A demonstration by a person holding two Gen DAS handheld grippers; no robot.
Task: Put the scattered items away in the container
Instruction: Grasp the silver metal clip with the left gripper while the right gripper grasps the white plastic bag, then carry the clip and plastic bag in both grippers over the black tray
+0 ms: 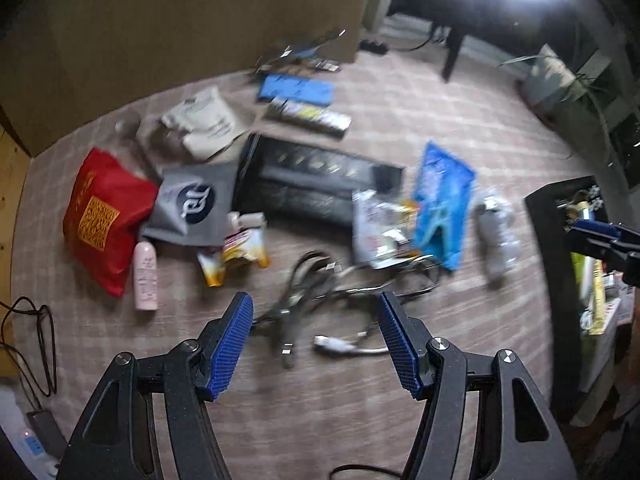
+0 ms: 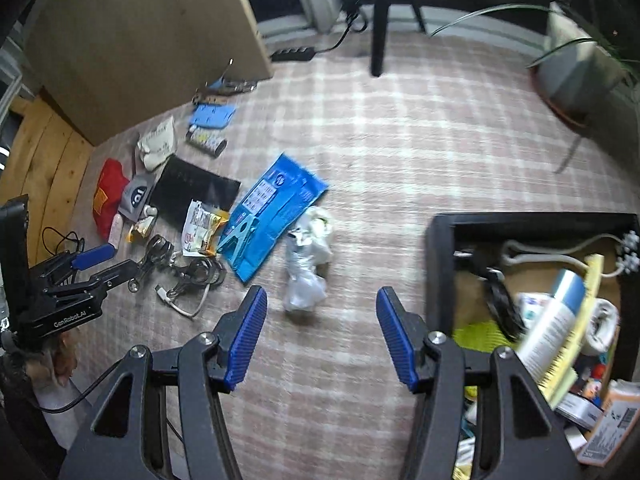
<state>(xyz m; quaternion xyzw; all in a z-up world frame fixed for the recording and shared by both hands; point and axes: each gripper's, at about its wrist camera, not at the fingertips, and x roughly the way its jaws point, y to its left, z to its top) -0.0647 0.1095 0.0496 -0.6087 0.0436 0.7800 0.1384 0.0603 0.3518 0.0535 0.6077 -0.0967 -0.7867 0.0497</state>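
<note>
While jaws gape, cables (image 1: pixel 320 296) lie ahead.

Checked carpet (image 2: pixel 400 152) bears scattered clutter (image 1: pixel 256 208), black container (image 2: pixel 438 264).

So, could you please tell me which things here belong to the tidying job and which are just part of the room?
Job:
- black open-topped container
- tangled grey cables
- crumpled clear plastic bag
- flat blue packet
- red fabric bag
- pink bottle
- both open grippers, left and right

Just lying about:
- potted plant
- black power strip
- checked rug
</note>
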